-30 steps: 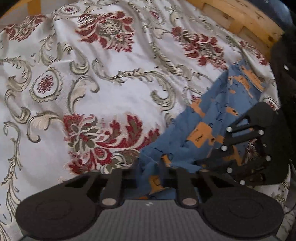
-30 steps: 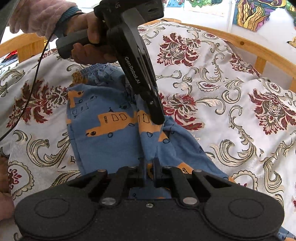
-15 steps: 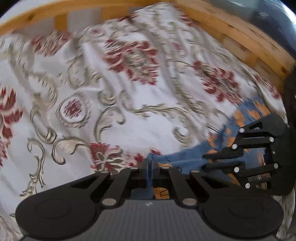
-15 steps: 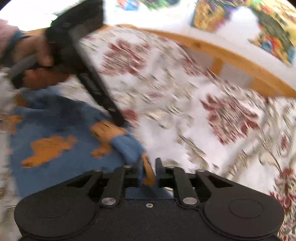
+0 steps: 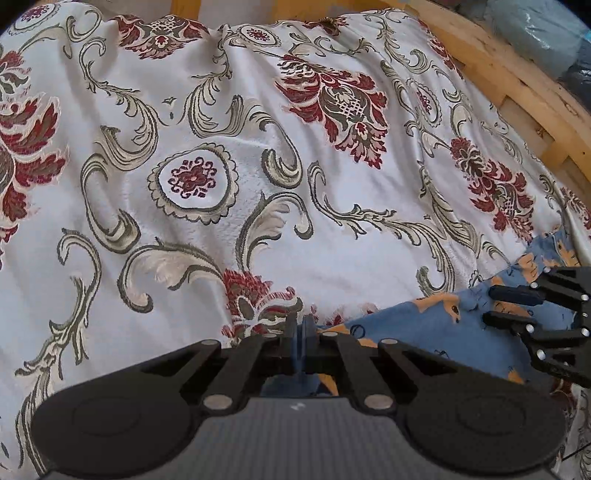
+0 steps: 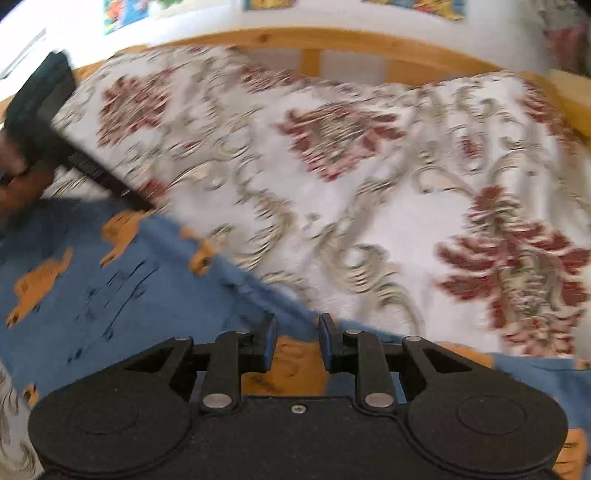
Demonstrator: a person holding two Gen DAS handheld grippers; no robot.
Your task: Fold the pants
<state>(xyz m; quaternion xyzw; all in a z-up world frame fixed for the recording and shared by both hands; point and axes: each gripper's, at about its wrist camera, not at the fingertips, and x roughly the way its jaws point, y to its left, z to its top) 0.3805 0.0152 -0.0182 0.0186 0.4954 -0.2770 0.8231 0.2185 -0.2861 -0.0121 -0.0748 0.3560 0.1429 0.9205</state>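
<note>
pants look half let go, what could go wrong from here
1. The right claw stands open over the pants while the left claw is shut on an edge; pulling with one claw could skew the fold.
2. The bedspread is wrinkled, so the thin fabric may bunch instead of lying flat.

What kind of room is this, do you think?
Probably a bedroom: a floral bedspread covers what looks like a wooden-railed bed frame, with colourful pictures on the wall and blue pants spread out.
</note>
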